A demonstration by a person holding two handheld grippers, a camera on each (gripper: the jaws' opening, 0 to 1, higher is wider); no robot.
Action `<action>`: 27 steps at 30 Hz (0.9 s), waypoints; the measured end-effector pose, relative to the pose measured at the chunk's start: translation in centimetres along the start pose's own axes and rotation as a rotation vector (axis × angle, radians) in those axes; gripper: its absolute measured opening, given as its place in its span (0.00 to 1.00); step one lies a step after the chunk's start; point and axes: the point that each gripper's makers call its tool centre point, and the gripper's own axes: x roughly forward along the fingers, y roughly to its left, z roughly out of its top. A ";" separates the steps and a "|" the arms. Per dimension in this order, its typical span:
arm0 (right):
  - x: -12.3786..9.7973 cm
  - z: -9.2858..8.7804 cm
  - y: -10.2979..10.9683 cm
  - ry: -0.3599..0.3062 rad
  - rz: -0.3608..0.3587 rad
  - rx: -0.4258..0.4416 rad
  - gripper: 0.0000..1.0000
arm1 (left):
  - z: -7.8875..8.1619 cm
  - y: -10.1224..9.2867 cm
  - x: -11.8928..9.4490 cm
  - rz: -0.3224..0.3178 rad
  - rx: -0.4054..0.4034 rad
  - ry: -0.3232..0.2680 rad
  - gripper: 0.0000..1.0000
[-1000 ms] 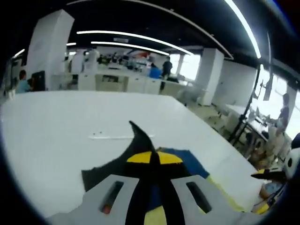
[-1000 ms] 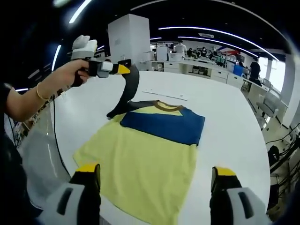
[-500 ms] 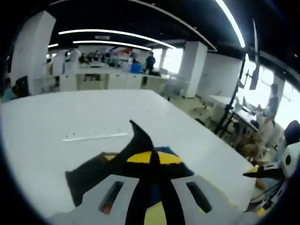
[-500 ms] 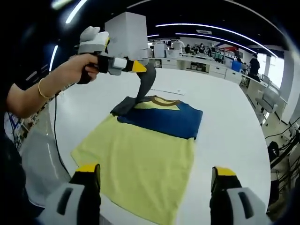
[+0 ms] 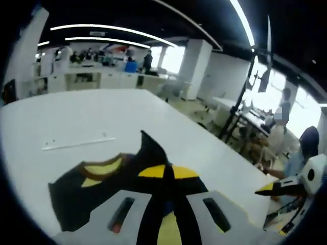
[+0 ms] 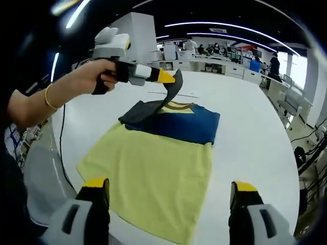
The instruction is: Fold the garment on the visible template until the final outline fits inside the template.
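Framing the bottom of the right gripper view, the right gripper [image 6: 166, 196] has its two yellow-tipped jaws spread wide apart with nothing between them. Just beyond them lies one garment [image 6: 153, 168], a T-shirt with a yellow body and a blue chest band, spread flat on one white table [image 6: 255, 138]. Its dark grey sleeve [image 6: 148, 109] is lifted off the chest and rises to the left gripper [image 6: 171, 77], whose jaws are clamped on the sleeve's tip; one hand [image 6: 97, 76] with a bracelet on the wrist grips that tool. In the left gripper view the closed jaws pinch the dark cloth, and the collar [image 5: 102, 166] shows just past them. One pale strip [image 5: 76, 143] lies farther out on the table. Beyond stand desks, columns and several people.
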 end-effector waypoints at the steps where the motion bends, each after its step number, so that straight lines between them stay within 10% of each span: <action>1: 0.0 -0.1 -0.1 0.000 -0.002 0.001 0.99 | -0.2 -0.2 0.3 -0.012 0.005 0.001 0.00; 27: 0.9 -0.7 -1.3 0.020 -0.012 0.036 0.98 | -6.9 -3.9 5.7 -0.114 0.053 0.142 0.00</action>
